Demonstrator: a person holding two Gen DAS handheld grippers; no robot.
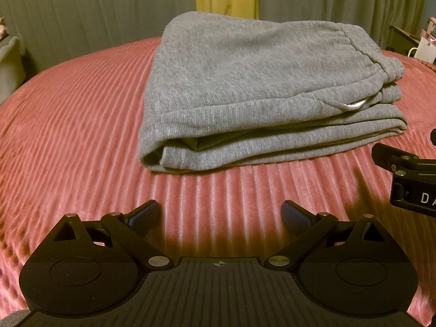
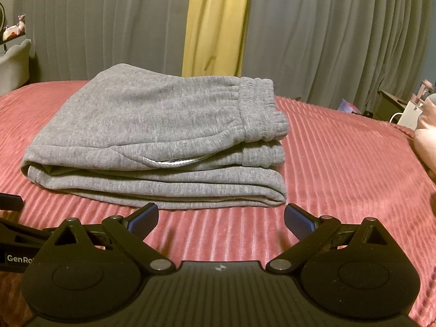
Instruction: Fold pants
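Jaws spread, both grippers level, pants (image 1: 261,87) folded

A pink ribbed bedspread (image 2: 340,150) covers the bed. Behind it hang grey curtains (image 2: 327,32) with a yellow curtain (image 2: 215,21) between them. At the far right edge stands a dark nightstand (image 2: 389,106) with small blurred items.

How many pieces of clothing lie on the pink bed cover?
1. The grey pants lie folded in a stack on the ribbed pink bed cover, ahead of both open grippers: left gripper, right gripper. Nothing else shows; anything underneath the stack would be hidden.
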